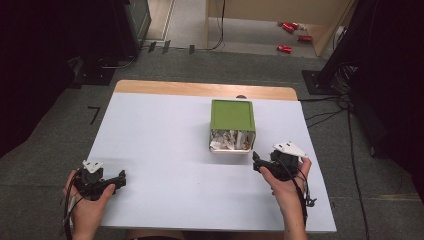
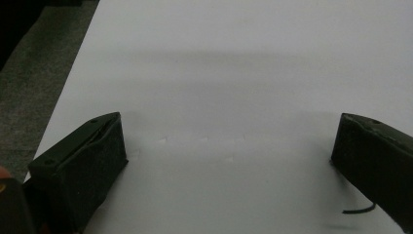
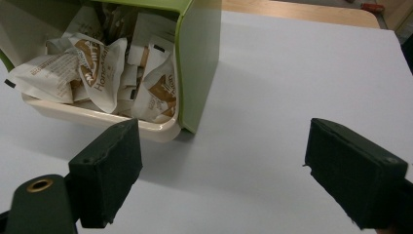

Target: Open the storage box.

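Fingers of right gripper [image 1: 256, 161] spread wide, empty, held low just short of green-and-cream plastic box [image 1: 232, 125], apparently ready to reach in. Left gripper [image 1: 121, 177] likewise gaping, empty, parked near white worktop [image 1: 165, 150] edge, well apart. Box lying on its side mid-worktop, mouth toward person, long axis front-to-back, white-and-brown paper sachets [image 3: 97, 68] spilling forward.

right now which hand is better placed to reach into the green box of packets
Right. The right tool sits open just beside the green box, facing its packets. The left tool, also open, is far off over bare table.
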`<move>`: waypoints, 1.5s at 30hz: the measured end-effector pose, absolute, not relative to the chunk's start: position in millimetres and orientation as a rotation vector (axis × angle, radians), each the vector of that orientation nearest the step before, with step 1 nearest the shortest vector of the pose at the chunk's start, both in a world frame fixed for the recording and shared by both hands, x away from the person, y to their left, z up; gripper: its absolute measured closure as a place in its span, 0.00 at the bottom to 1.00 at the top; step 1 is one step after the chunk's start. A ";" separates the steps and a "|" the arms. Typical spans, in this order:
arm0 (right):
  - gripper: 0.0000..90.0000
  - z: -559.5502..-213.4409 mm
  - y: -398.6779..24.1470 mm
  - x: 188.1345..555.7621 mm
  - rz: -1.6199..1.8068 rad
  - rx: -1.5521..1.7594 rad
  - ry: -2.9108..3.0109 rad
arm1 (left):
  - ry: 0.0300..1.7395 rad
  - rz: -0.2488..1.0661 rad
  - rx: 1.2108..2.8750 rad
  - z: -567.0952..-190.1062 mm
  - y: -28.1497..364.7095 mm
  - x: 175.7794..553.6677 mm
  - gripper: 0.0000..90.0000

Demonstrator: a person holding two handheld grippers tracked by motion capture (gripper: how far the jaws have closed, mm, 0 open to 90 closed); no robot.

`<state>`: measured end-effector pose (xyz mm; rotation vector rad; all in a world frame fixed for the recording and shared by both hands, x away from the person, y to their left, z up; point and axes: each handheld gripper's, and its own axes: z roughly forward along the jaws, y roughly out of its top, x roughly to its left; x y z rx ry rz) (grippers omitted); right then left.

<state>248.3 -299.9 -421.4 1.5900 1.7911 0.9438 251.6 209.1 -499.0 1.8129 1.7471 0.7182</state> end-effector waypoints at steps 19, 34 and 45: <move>0.39 -431.6 -274.0 268.9 0.921 1.594 1.758 | 1.748 0.716 1.815 -498.9 209.3 251.7 0.00; 0.62 -441.7 -270.7 288.5 0.947 1.671 1.672 | 1.748 0.715 1.816 -498.8 209.4 251.8 0.00; 0.78 -451.2 -265.9 302.5 0.946 1.652 1.655 | 1.748 0.714 1.817 -498.8 209.4 251.9 0.00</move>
